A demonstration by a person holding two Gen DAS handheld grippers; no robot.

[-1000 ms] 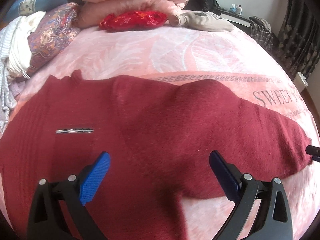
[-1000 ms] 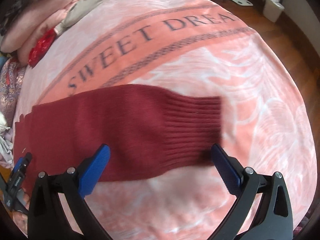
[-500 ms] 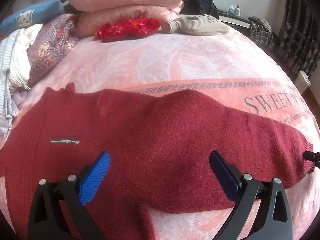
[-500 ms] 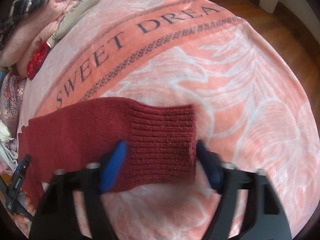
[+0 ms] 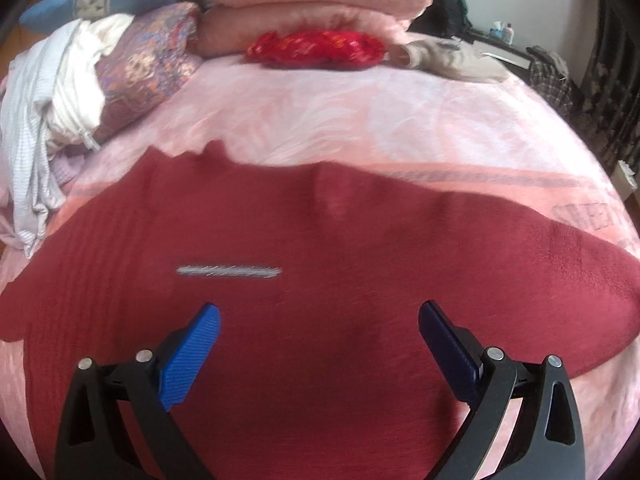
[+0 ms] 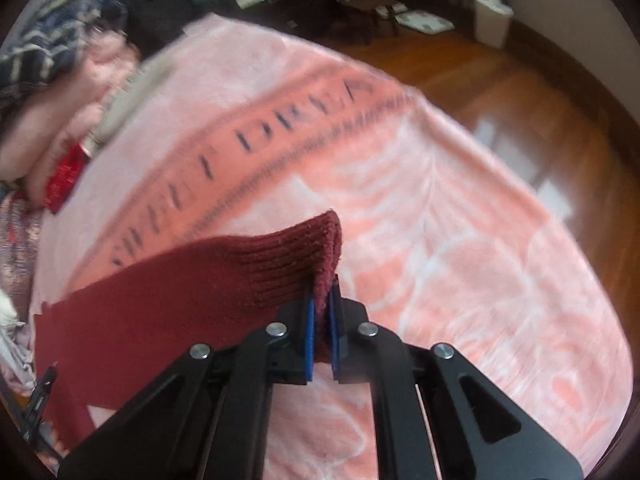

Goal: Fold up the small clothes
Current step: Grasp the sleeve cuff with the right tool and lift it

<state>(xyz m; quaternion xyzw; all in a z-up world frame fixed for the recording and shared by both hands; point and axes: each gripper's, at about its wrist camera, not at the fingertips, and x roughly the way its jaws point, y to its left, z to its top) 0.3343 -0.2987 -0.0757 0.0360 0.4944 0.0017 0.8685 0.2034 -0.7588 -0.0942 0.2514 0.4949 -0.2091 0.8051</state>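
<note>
Right wrist – right tool (image 6: 321,316), wide earlier, now clamps sweater cuff (image 6: 316,240); left tool (image 5: 319,316) open.

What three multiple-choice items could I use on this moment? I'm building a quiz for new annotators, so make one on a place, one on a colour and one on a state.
1. Where does the dark red sweater lie?
A. on the wooden floor
B. spread on the pink blanket
C. on top of the stacked pink bedding

2. What colour are the pads of the left gripper?
A. blue
B. green
C. white

3. What is the state of the right gripper?
A. open above the blanket
B. shut on nothing
C. shut on the sweater's ribbed cuff

Answers: 1 B, the knit lies spread across the blanket's leaf pattern; 2 A, both pads show blue against black arms; 3 C, the cuff is bunched between the closed pads and lifted off the blanket.
</note>
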